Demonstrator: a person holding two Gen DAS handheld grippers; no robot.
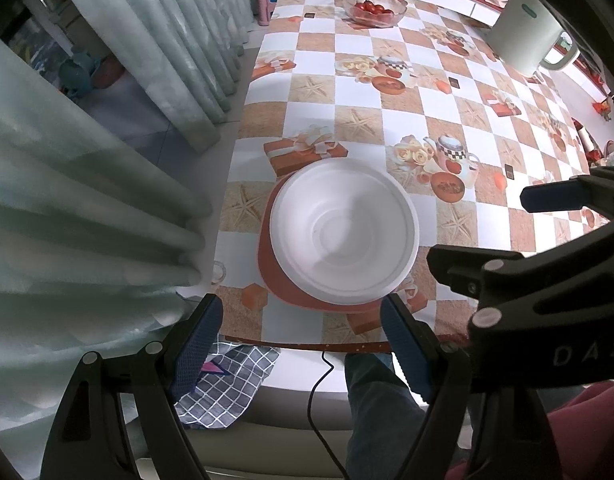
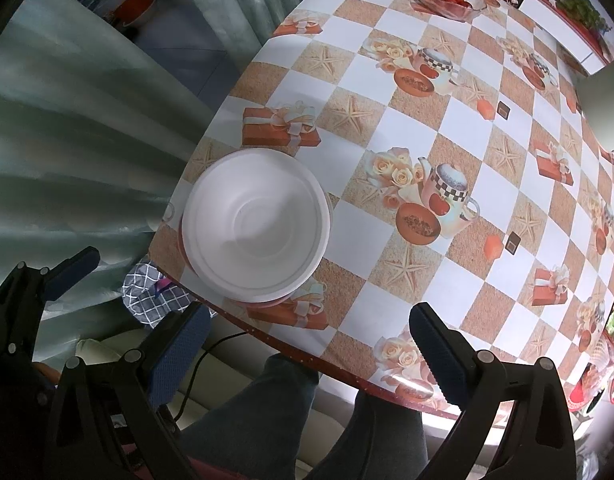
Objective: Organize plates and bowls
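A white bowl (image 1: pixel 345 232) sits on a reddish-brown plate (image 1: pixel 273 264) near the front left corner of the table. In the right wrist view the bowl (image 2: pixel 257 224) hides most of the plate (image 2: pixel 186 254). My left gripper (image 1: pixel 303 344) is open and empty, held just in front of the bowl above the table edge. My right gripper (image 2: pixel 311 354) is open and empty, to the right of the bowl over the table edge. The right gripper also shows in the left wrist view (image 1: pixel 479 228), and the left gripper at the left of the right wrist view (image 2: pixel 73 268).
The table has a checkered patterned cloth (image 1: pixel 427 92). A glass bowl of tomatoes (image 1: pixel 374 8) stands at the far end. A white appliance (image 1: pixel 523 36) stands at the far right. Curtains (image 1: pixel 107 184) hang close on the left. A checkered cloth (image 1: pixel 223 380) and a cable (image 1: pixel 323 408) are below the table edge.
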